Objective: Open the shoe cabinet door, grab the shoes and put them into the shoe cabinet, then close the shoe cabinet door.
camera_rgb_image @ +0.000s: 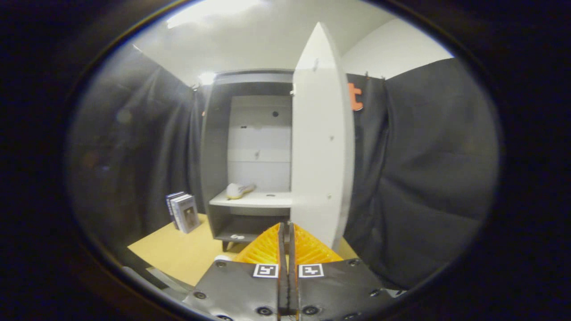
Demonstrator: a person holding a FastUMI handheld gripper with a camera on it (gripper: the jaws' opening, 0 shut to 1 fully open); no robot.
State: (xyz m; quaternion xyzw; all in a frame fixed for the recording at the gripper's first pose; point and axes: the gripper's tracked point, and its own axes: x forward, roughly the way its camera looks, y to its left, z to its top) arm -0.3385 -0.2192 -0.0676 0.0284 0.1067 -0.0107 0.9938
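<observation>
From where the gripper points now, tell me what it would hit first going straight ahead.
Most likely the open cabinet door: the gripper, fingers closed on nothing, points at its lower near edge. Depth is unclear; slightly aside, it would pass into the shoe cabinet toward the shelf holding a shoe.

No readable text; books' covers too blurred.

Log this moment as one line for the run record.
door: open | shoe: on cabinet shelf | hand-held gripper: shut, empty, at door's lower edge
</observation>
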